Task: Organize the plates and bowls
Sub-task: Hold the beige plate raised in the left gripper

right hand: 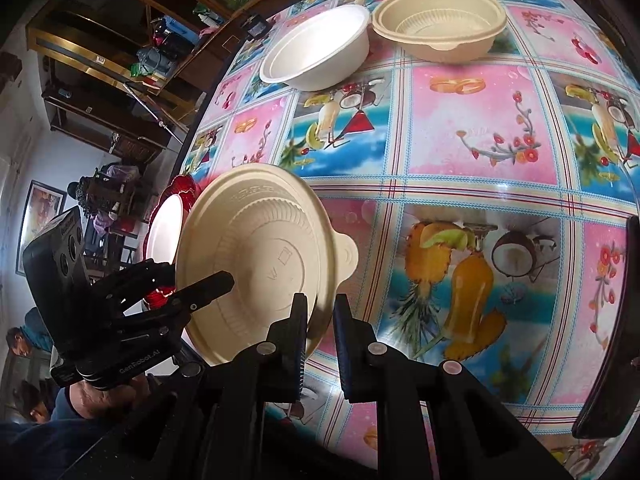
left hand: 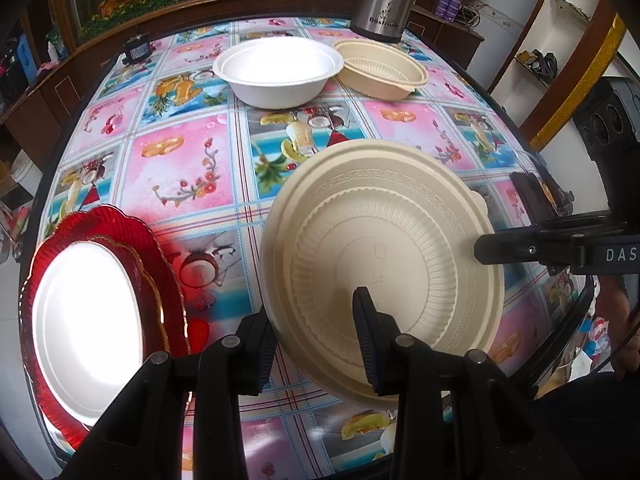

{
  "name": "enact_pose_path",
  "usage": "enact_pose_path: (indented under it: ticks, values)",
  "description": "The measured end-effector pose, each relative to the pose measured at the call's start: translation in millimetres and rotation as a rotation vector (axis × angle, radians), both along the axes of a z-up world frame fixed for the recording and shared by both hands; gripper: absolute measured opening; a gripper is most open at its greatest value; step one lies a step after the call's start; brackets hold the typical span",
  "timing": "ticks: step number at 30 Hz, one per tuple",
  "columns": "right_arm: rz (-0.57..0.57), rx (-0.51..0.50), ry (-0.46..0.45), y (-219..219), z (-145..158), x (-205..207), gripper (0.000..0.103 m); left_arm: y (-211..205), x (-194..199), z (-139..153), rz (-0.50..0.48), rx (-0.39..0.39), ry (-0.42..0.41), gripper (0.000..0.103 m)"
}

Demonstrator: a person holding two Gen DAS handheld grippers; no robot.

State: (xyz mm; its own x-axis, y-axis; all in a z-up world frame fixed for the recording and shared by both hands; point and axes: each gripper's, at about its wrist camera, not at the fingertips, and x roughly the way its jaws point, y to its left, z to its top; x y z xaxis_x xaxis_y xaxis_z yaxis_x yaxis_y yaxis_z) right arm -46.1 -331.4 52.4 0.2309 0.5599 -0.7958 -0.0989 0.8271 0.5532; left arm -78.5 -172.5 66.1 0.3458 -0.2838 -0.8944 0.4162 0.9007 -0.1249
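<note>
**Beige lid held at two edges above the patterned table**

The round beige lid [left hand: 380,248], ribbed, with a small tab on its rim, sits tilted above the table, near its front edge. The left gripper [left hand: 316,344] pinches the lid's near rim, one finger under it and one on its top face. The right gripper [right hand: 320,340] grips the rim on the opposite side, close to the tab, its two fingers closed tightly on the thin edge; in the left wrist view one of its fingers [left hand: 504,248] lies against the lid's right edge.

Left of the lid, a white plate [left hand: 88,328] lies on a red scalloped plate [left hand: 160,280] at the table's edge. Farther back stand a white bowl [left hand: 278,74] and a beige bowl [left hand: 380,68], side by side and touching or nearly so. Behind the beige bowl stands a steel flask [left hand: 384,0]. The table [left hand: 180,168] wears a glossy cloth with pink and blue fruit-and-flower squares. A small dark box [left hand: 136,50] rests at the far left rim.
</note>
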Motion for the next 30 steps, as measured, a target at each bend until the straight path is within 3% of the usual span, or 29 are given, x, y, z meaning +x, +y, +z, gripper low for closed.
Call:
enact_pose_path:
  ticks: [30]
  values:
    - [0.004, -0.009, -0.020, 17.8, 8.3, 2.6, 0.015, 5.7, -7.6, 20.4, -0.014, 0.058, -0.117, 0.034]
